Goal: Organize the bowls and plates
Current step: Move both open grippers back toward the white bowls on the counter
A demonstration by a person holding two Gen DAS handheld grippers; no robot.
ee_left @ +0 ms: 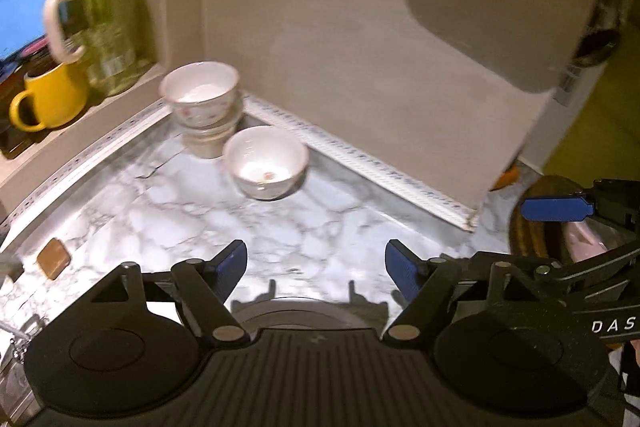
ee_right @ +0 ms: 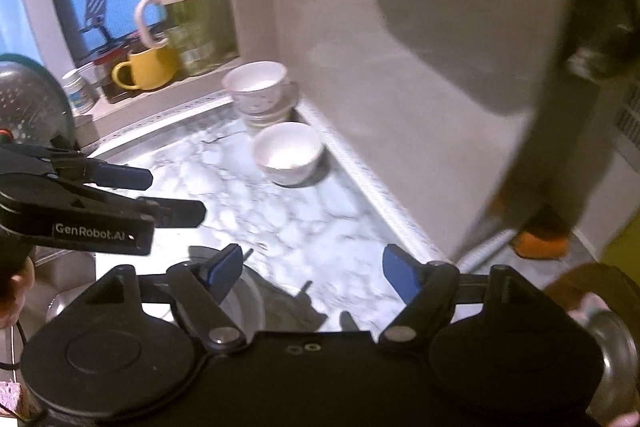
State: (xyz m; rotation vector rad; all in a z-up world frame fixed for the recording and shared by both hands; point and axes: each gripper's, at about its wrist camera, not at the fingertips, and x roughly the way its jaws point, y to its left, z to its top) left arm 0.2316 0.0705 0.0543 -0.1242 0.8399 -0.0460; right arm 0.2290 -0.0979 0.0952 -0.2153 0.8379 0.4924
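A single white bowl [ee_left: 266, 163] [ee_right: 289, 151] stands upright on the marble countertop [ee_left: 160, 219] near the wall corner. Right behind it, in the corner, a stack of white bowls [ee_left: 202, 103] [ee_right: 260, 93] with small flower marks leans a little. My left gripper [ee_left: 316, 267] [ee_right: 176, 195] is open over bare counter, short of the single bowl, with nothing between its blue pads. My right gripper [ee_right: 314, 265] is open too and empty, beside the left one; one of its fingers [ee_left: 554, 209] shows at the right edge. A grey round metal dish [ee_right: 244, 297] lies partly hidden under it.
A green glass pitcher [ee_left: 100, 27] and a yellow mug [ee_left: 52, 99] stand on the sill at the left. A metal colander [ee_right: 28, 99] hangs far left. An orange object [ee_right: 540, 243] sits by the wall's end, a steel bowl [ee_right: 616, 355] at the right edge.
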